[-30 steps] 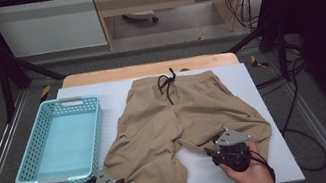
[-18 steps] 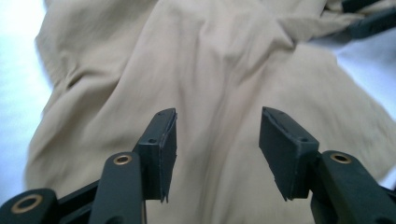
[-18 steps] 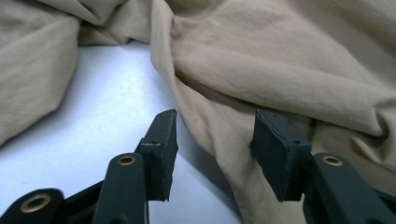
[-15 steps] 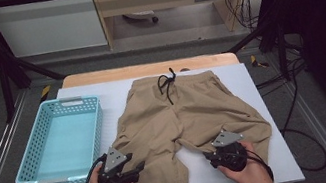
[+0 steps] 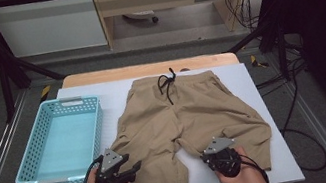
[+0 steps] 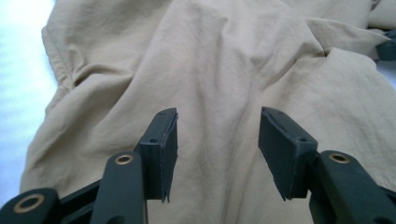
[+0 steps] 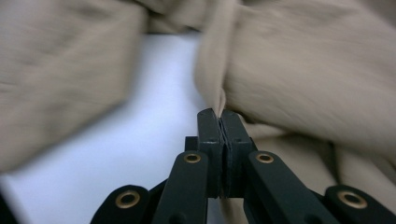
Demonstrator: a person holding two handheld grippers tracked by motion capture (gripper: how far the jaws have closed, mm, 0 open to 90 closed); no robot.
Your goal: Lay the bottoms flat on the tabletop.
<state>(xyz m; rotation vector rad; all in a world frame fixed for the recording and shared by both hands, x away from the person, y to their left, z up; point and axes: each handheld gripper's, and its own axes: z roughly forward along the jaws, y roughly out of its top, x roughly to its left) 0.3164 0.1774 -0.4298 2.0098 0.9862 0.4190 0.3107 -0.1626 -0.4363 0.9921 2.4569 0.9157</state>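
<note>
Tan shorts [image 5: 185, 113] with a black drawstring [image 5: 168, 83] lie flat on the white table top, waistband away from me. My left gripper [image 5: 136, 167] hovers at the outer edge of the left leg, and its jaws have just been opening. In the left gripper view it [image 6: 217, 140] stands open above the fabric [image 6: 219, 60] with nothing pinched. My right gripper [image 5: 207, 156] sits at the inner hem of the right leg. Its jaws have just been closing, and in the right gripper view it [image 7: 219, 116] is shut on a raised fold of the shorts [image 7: 303, 84].
A light blue plastic basket [image 5: 92, 134] stands at the left of the table, close beside the left leg. Bare white table top [image 5: 275, 163] runs along the front and right edges. Black frame bars and cables lie beyond the table.
My left hand has come forward and right from the table's front edge onto the left leg. The right hand has stayed at the right leg's hem.
</note>
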